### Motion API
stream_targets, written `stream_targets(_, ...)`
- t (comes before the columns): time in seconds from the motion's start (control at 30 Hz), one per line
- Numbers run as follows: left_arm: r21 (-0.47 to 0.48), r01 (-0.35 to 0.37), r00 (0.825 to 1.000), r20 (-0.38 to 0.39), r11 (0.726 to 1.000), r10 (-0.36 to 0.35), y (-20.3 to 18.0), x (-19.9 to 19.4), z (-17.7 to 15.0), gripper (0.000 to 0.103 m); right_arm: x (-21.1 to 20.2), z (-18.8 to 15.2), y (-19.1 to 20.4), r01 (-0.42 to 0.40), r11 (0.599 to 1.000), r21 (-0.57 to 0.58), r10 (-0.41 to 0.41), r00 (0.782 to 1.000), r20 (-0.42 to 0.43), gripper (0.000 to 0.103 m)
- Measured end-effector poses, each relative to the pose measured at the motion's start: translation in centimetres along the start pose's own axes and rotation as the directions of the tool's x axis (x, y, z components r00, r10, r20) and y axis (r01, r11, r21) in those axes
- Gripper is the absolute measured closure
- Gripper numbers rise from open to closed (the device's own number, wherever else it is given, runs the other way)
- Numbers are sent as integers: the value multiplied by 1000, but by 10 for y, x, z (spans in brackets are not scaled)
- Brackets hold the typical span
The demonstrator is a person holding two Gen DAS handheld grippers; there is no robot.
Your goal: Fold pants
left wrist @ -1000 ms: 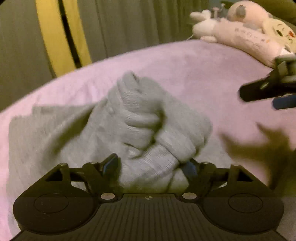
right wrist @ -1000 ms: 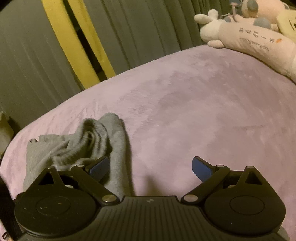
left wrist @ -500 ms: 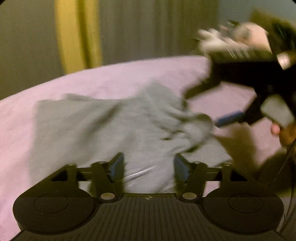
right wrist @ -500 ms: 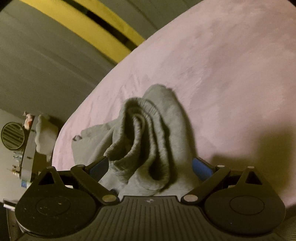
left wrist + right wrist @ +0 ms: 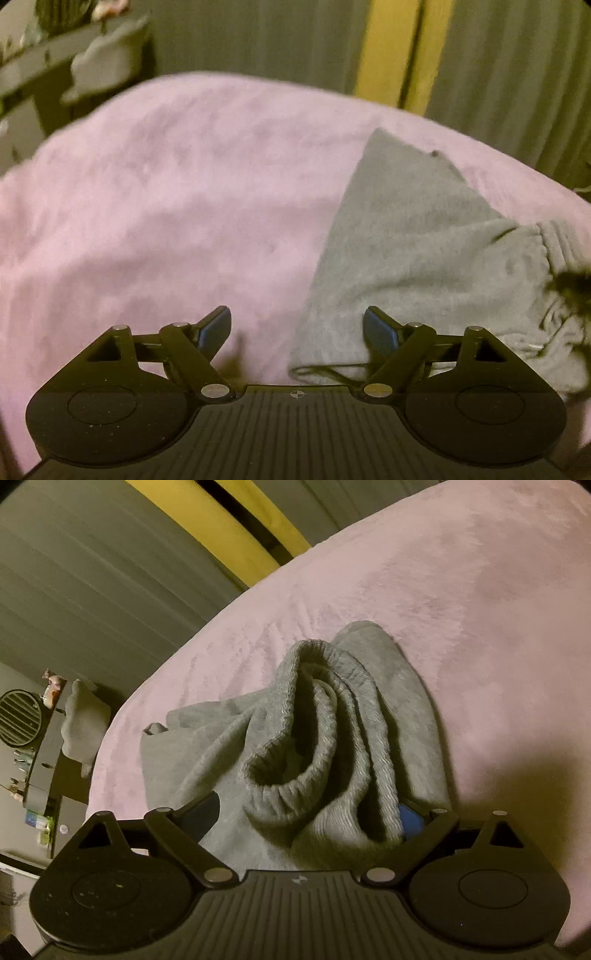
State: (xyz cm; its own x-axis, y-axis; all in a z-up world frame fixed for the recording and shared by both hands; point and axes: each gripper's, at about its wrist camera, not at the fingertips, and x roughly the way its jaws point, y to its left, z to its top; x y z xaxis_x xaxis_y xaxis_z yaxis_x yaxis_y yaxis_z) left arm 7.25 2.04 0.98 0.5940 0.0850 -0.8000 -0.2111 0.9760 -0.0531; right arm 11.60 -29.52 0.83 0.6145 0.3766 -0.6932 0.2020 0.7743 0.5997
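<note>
Grey knit pants [image 5: 406, 258] lie on a pink blanket [image 5: 166, 184], flat at their left part and crumpled toward the right. My left gripper [image 5: 297, 328] hovers over the pants' left edge with its jaws opening. Its right fingertip is above the cloth, its left one is above bare blanket, and nothing is gripped. In the right wrist view the ribbed waistband [image 5: 306, 720] is bunched into upright folds. My right gripper [image 5: 306, 816] straddles that bunch with its jaws closing. The blue right pad [image 5: 410, 819] touches the fold, and the left pad stands off it.
Grey curtains with a yellow strip [image 5: 388, 48] hang behind the bed. A dark shelf unit [image 5: 40, 760] with a round fan [image 5: 18, 716] and small items stands past the bed's left edge. A dark blurred shape [image 5: 572, 288] shows at the right edge of the left wrist view.
My left gripper let go of the bunched pants and swung to their left edge, rolling as it went. My right gripper moved from bare blanket onto the waistband bunch and narrowed.
</note>
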Motion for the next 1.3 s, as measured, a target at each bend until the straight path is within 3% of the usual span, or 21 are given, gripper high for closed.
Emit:
stream_targets(0.03,-9,-4,1000,-14,1000,4,0,-2,-1,19,5,-1,0,31,999,-10,-31,999,13,43)
stream_targets(0.07,-18,1,1000,-26,1000,-2,2,-1,-1,19,7,-2,1,61,998,-13,-61,998,25,49)
stream_targets(0.13,-31,16,999,-38,999,-17,7,-3,-2,19,1,-7,1,55,998,3,-55,997,52,56)
stream_targets(0.3,-17,-3,999,-52,1000,2,5,-3,-6,18,-41,-20,-11,-31,999,40,26,991,132,59)
stream_targets(0.37,-9,-7,998,-56,1000,6,4,-3,-7,16,-43,-26,-22,16,1000,16,-18,991,130,59)
stream_targets(0.4,1,-14,998,-59,1000,14,2,-3,-7,16,-34,-29,-30,78,997,-1,-78,992,104,57)
stream_targets(0.47,16,-35,997,-61,999,36,0,-2,-7,16,-24,-36,-41,112,993,-37,-108,989,99,52)
stream_targets(0.53,25,-46,997,-60,999,47,-2,-1,-9,14,-31,-35,-34,127,990,-60,-119,985,126,38)
stream_targets(0.57,28,-54,997,-61,998,56,-2,-1,-9,13,-36,-34,-27,166,983,-75,-153,977,149,25)
stream_targets(0.67,35,-65,995,-74,997,67,-4,1,-9,13,-61,-33,-8,231,962,-149,-191,952,238,25)
stream_targets(0.77,38,-72,993,-86,997,75,-5,4,-7,12,-80,-40,4,199,955,-219,-134,951,279,22)
stream_targets(0.83,43,-77,993,-88,996,80,-5,3,-7,11,-72,-45,4,200,947,-251,-134,957,259,16)
stream_targets(0.9,51,-76,992,-92,996,81,-5,2,-6,10,-48,-54,-4,284,916,-284,-234,952,198,16)
stream_targets(0.93,53,-75,992,-95,996,79,-5,2,-6,10,-35,-58,-11,315,902,-295,-282,948,148,11)
stream_targets(1.03,61,-44,994,-102,997,51,-4,0,-5,10,-37,-57,-25,273,941,-202,-262,962,80,10)
stream_targets(1.13,121,-18,997,-75,993,27,-10,-2,2,10,-53,-50,-18,273,938,-211,-262,962,81,10)
stream_targets(1.2,214,-41,999,-21,976,47,-23,-3,10,10,-66,-42,-14,235,949,-209,-214,970,118,3)
stream_targets(1.3,333,-55,997,63,941,36,-41,0,25,8,-66,-25,-19,174,971,-163,-158,982,106,3)
